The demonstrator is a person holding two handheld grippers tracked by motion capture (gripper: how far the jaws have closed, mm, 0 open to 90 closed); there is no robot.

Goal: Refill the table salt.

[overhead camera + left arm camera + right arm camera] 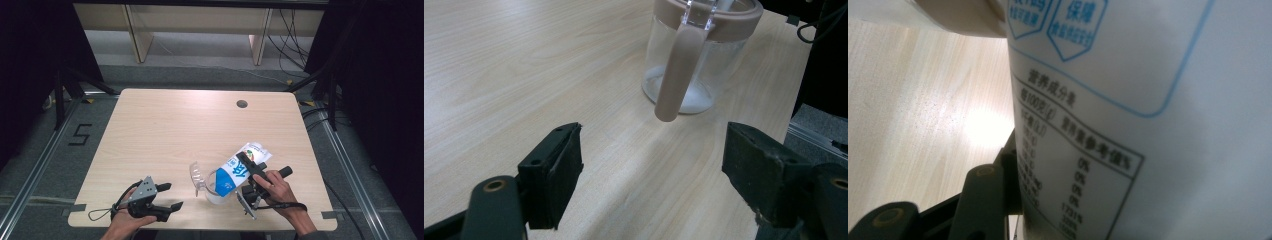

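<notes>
Table [165, 130] is carrying everything near its front edge, w/ the far half bare. Bag [240, 167], white and blue w/ printed text, is being held tilted over the jar's mouth by the right gripper [250, 172], jaws clamped on its sides, probably so the contents are pouring in. Glass jar [696, 75], front-right, is standing upright w/ its lid flipped open. Left gripper [651, 175] is resting at the front-left, jaws apart and empty, aimed at the jar, likely ready to steady it.

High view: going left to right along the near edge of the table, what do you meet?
Left gripper → clear jar → tilted white and blue bag → right hand.
</notes>
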